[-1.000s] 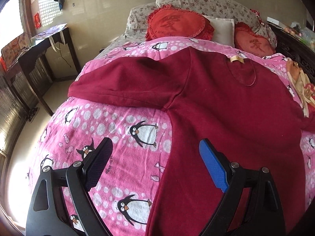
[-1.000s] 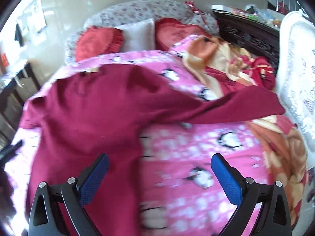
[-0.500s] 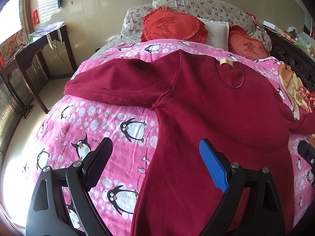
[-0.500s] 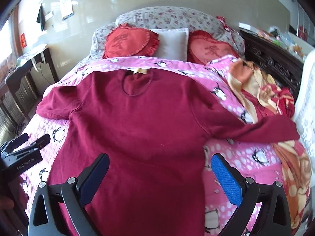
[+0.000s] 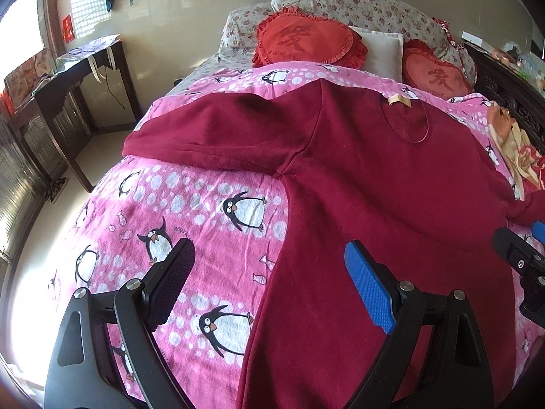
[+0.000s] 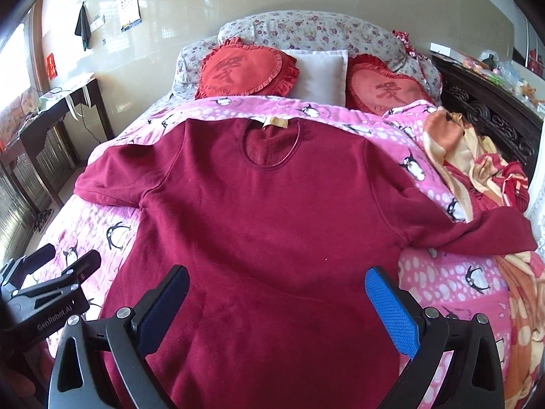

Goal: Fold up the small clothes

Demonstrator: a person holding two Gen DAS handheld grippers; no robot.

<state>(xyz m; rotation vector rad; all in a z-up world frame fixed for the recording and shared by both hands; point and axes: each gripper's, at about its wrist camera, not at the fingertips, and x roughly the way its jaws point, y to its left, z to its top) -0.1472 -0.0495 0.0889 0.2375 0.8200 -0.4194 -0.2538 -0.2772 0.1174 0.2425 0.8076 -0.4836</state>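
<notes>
dark red fleece top [image 6: 272,211] lies flat, front up, on a pink penguin-print blanket [image 5: 211,225] across the bed. fabric soft and fuzzy, round neckline with a tan label [image 6: 276,122] at the back of the collar. both long sleeves spread out sideways; one sleeve end [image 6: 504,235] drapes over a crumpled orange-red floral blanket [image 6: 477,156]. two red heart cushions with frilled edges [image 6: 245,71] and a plain white pillow [image 6: 320,71] sit at the headboard. left gripper [image 5: 269,279] hovers over the top's hem edge, jaws released wide, nothing held. right gripper [image 6: 276,300] above the lower body of the top, jaws also spread, blue ribbed pads, empty.
</notes>
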